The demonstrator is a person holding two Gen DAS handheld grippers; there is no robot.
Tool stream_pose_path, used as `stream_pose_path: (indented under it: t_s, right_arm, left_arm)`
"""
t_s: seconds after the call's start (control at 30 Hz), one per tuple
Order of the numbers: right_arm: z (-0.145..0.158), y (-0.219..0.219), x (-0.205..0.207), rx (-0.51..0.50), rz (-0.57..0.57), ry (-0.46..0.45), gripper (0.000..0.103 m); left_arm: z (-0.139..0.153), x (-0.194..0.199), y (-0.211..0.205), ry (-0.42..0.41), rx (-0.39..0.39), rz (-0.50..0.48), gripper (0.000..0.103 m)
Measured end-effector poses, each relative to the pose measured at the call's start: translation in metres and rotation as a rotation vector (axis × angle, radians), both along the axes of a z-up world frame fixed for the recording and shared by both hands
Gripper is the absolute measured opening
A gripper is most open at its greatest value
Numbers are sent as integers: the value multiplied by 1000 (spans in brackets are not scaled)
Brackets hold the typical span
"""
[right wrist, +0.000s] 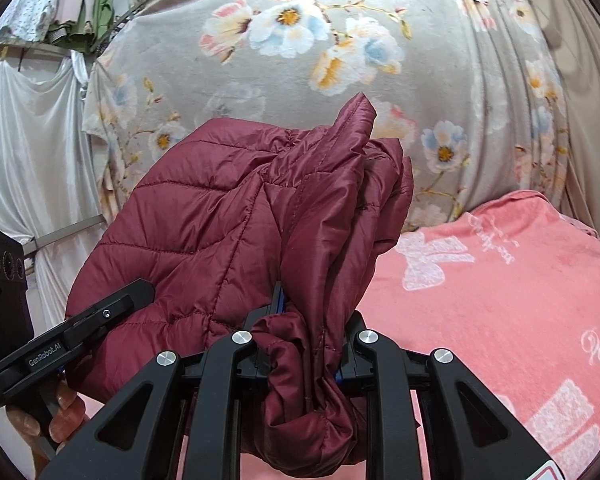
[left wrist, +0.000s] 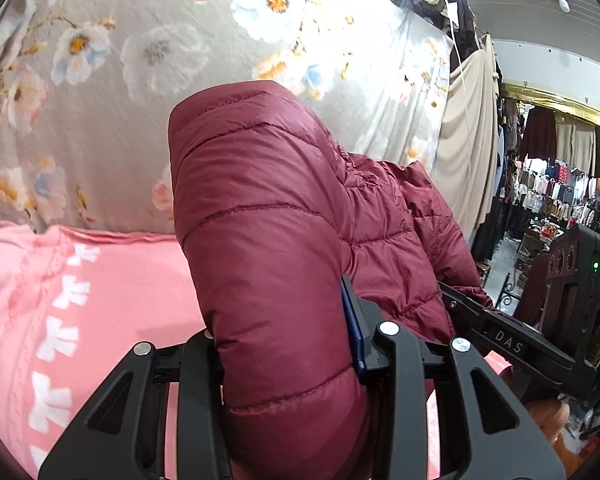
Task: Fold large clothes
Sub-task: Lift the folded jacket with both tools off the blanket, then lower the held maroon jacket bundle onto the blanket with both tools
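Observation:
A maroon quilted puffer jacket (left wrist: 268,208) is lifted off a pink blanket. In the left wrist view a thick padded fold of it fills the space between the jaws of my left gripper (left wrist: 288,344), which is shut on it. In the right wrist view my right gripper (right wrist: 308,336) is shut on a bunched, thinner edge of the same jacket (right wrist: 220,220). The jacket spans between the two grippers. Each gripper shows in the other's view: the right gripper (left wrist: 460,300) at the right side, the left gripper (right wrist: 136,292) at lower left, held by a hand (right wrist: 64,412).
The pink blanket (right wrist: 500,280) with white bows covers the surface below. A grey floral cloth (left wrist: 140,80) hangs behind it. A white curtain (right wrist: 28,140) hangs at the left of the right wrist view. Racks of clothes (left wrist: 560,192) stand far right of the left wrist view.

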State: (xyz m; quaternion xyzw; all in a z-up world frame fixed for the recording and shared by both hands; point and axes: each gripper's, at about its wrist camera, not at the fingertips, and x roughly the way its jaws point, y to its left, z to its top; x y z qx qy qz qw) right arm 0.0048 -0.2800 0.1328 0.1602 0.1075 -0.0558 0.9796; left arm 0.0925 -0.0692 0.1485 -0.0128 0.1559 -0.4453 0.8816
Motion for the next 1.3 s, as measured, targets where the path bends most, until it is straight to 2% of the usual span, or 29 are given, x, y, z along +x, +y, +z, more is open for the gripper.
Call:
stream_pose_path:
  t_s: [0.3,0.63,0.93,1.3]
  right_arm:
    - [3,33,67,1,125,-13,19]
    - [-20,62,141,-2,198,42,19]
    - [-65,60,190,14,220,129,19]
    - [-141,46,246,56,227,265,19]
  left_arm:
    - [-1,43,48,-57,-26,70,35]
    - [-36,117,88,0,-38,108,35]
    - [-77,166,90,63,-14,120,35]
    - [-152,224,75,197,27,138,35]
